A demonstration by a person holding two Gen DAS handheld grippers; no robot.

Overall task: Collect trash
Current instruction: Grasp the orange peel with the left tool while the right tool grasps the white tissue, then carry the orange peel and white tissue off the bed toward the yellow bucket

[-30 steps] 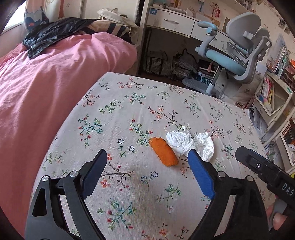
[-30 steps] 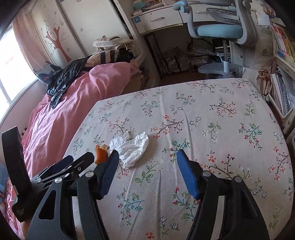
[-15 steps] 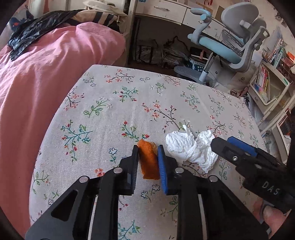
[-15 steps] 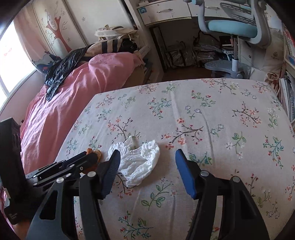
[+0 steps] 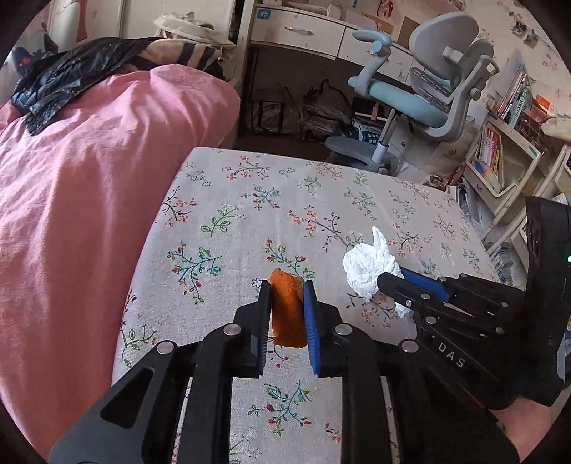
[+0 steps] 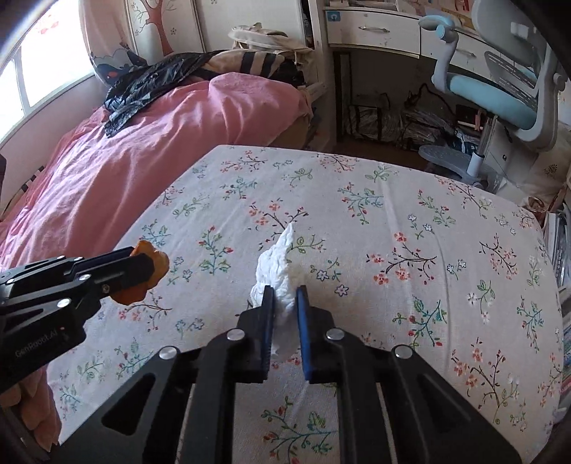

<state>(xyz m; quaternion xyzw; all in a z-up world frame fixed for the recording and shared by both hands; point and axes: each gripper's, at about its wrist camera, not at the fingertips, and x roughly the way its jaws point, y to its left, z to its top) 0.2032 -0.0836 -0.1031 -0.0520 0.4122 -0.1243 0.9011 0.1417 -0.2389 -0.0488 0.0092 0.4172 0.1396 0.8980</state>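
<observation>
A pink-quilted bed (image 5: 89,200) fills the left side of both views, with a crumpled black plastic bag (image 5: 71,76) lying on its far end. Just beside the bed's right edge stands the worktop covered in a cream cloth printed with small flowers (image 5: 249,200); its left edge runs along the bed. Beyond the worktop's far right corner stands a grey office chair with a light blue seat (image 5: 428,92), in front of a white desk with drawers (image 5: 303,32).

The left tool (image 5: 287,285) sits over the near middle of the worktop, its 2 fingers narrowed onto an orange, oblong piece of peel (image 5: 287,310), which stands clamped between the black pad and the blue pad. In the right wrist view the peel (image 6: 150,271) shows past the tips of this tool (image 6: 142,266), above the cloth near the worktop's left edge; whether it touches the cloth cannot be told.

The right tool (image 6: 285,291) is to the right of the left one, its fingers narrowed onto a crumpled white paper tissue (image 6: 280,264), whose pointed end sticks out toward the far edge. In the left wrist view the tissue (image 5: 369,264) bulges out past the tool's tips (image 5: 390,280).
</observation>
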